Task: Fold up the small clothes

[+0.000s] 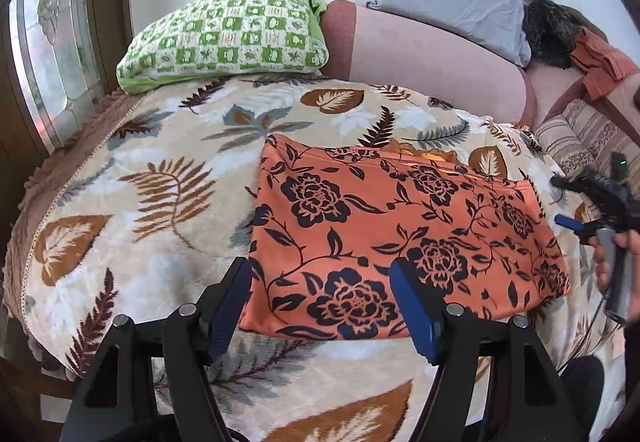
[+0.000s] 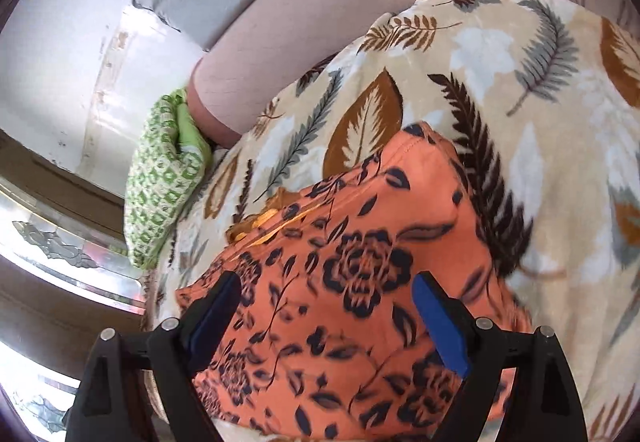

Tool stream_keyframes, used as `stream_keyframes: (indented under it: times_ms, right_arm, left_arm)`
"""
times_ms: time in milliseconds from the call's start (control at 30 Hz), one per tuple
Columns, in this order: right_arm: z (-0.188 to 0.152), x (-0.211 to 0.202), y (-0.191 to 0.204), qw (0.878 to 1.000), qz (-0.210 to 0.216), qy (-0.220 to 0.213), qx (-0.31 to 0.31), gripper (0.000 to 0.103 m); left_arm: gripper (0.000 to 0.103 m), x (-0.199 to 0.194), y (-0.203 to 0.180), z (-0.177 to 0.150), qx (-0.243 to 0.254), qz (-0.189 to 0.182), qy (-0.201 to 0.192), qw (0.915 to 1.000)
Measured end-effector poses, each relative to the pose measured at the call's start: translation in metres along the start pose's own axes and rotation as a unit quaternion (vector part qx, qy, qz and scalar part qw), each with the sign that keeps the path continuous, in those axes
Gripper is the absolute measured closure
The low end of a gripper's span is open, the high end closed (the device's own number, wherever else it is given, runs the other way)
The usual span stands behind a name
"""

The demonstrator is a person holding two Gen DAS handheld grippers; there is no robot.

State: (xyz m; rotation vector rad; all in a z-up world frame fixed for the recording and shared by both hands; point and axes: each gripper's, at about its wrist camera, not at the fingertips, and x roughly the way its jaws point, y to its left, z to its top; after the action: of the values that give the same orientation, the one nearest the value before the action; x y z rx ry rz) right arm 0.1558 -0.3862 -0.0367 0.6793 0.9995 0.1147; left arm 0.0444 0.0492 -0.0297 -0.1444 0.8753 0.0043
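Leaf-print blanket (image 1: pixel 160 178) under folded orange garment (image 1: pixel 384 234); left tongs (image 1: pixel 320 306), right tongs (image 2: pixel 328 318) spread.

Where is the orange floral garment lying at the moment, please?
The orange floral garment lies flat on the leaf-print blanket, right of centre in the left wrist view, just ahead of the open left gripper.

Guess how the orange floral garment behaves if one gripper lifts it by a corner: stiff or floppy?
Probably floppy: the orange floral garment lies flat in thin layers, following the leaf-print blanket, so a lifted corner would likely drape and unfold. It looks light. The plush blanket may grip it, so pushing could bunch it rather than slide. Both the left gripper and right gripper are open.
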Motion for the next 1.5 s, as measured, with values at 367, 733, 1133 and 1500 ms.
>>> stream_keyframes:
  times_ms: [367, 733, 1133, 1500]
  right_arm:
    - [-0.031, -0.031, 0.006, 0.999, 0.031, -0.008, 0.002, 0.014]
    - [-0.086, -0.05, 0.009, 0.999, 0.032, -0.033, -0.015, 0.014]
    - [-0.09, -0.018, -0.022, 1.0, -0.005, 0.012, 0.026, 0.014]
    - [-0.134, -0.063, -0.055, 0.996, 0.03, 0.001, 0.082, 0.014]
  left_arm:
    - [0.031, -0.006, 0.006, -0.004, -0.044, 0.0, -0.01, 0.999]
    - [0.031, -0.005, 0.006, -0.008, -0.035, -0.008, -0.021, 0.9991]
    - [0.031, 0.066, 0.008, -0.029, -0.011, 0.044, 0.064, 0.9969]
    - [0.03, 0.067, -0.029, -0.006, 0.036, 0.008, -0.002, 0.9993]
